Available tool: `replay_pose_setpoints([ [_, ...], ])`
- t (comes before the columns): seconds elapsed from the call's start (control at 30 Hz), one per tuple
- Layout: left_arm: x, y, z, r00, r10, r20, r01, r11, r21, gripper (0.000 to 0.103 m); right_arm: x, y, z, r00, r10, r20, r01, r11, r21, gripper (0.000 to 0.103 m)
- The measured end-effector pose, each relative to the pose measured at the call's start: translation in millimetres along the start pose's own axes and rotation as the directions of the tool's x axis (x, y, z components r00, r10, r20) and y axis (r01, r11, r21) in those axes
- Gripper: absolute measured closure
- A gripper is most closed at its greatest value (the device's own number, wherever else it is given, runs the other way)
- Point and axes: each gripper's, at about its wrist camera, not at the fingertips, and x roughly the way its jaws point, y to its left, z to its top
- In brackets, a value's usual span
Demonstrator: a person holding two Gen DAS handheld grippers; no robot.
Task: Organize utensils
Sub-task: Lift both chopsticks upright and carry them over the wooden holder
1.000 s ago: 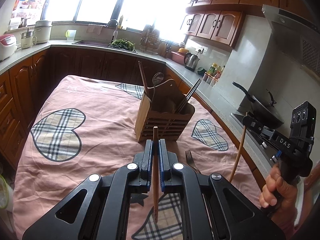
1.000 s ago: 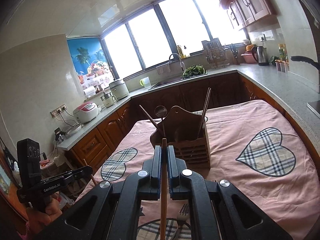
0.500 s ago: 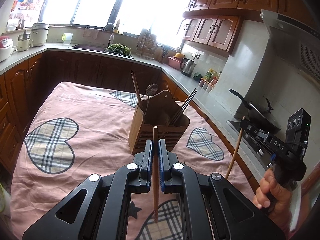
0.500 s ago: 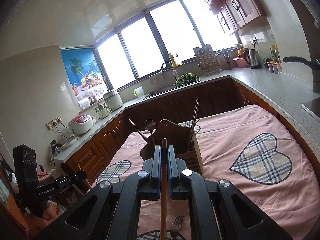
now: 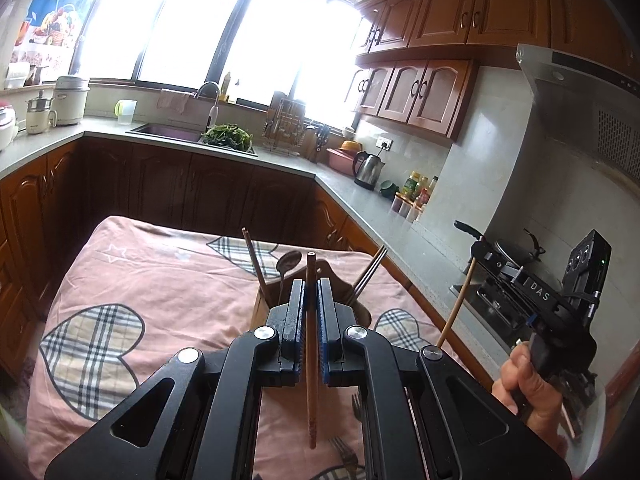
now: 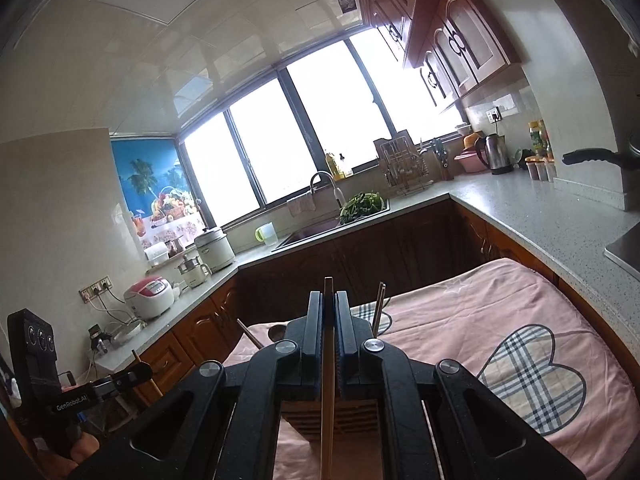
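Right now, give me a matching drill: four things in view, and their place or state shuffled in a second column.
Things:
1. left hand-held gripper
2. wooden utensil holder
3. fork
4. kettle

Place or state:
A. on the counter under the wall cabinets
B. lying on the pink cloth
C. shut on a wooden chopstick
D. standing on the pink cloth with chopsticks and a spoon in it

Pairs: 1-C, 2-D, 3-B, 4-A

Bright bay windows (image 5: pixel 200 24), dark wood cabinets (image 5: pixel 416 92), grey countertop (image 6: pixel 540 216), white ceiling (image 6: pixel 200 40)
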Motion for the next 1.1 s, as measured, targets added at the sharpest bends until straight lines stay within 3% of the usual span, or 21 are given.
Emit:
replay_pose_setpoints([
  [0.27, 26.4, 13.7, 36.1, 0.998, 0.013, 0.065, -0.011, 1.000, -0.030, 0.098, 27.8, 5.7, 30.0, 0.994, -0.008, 0.110, 0.011, 1.000, -0.025, 0.098],
  [0.6, 47.7, 29.1, 65.9, 0.989, 0.009, 0.146, 0.002, 0.997, -0.074, 0.098, 55.9, 1.3, 40.3, 0.985, -0.037, 0.168, 0.044, 0.998, -0.039, 0.098],
  [0.9, 70.2, 34.5, 55.9, 0.985, 0.050, 0.166, -0.037, 0.996, -0.083, 0.098, 77.3, -10.3, 28.3, 0.983, -0.066, 0.173, 0.071, 0.997, -0.027, 0.098],
  [1.1, 79.0, 35.2, 37.8, 0.972, 0.103, 0.211, -0.089, 0.993, -0.077, 0.098, 92.4, -13.5, 10.7, 0.985, -0.071, 0.155, 0.078, 0.996, -0.039, 0.098],
])
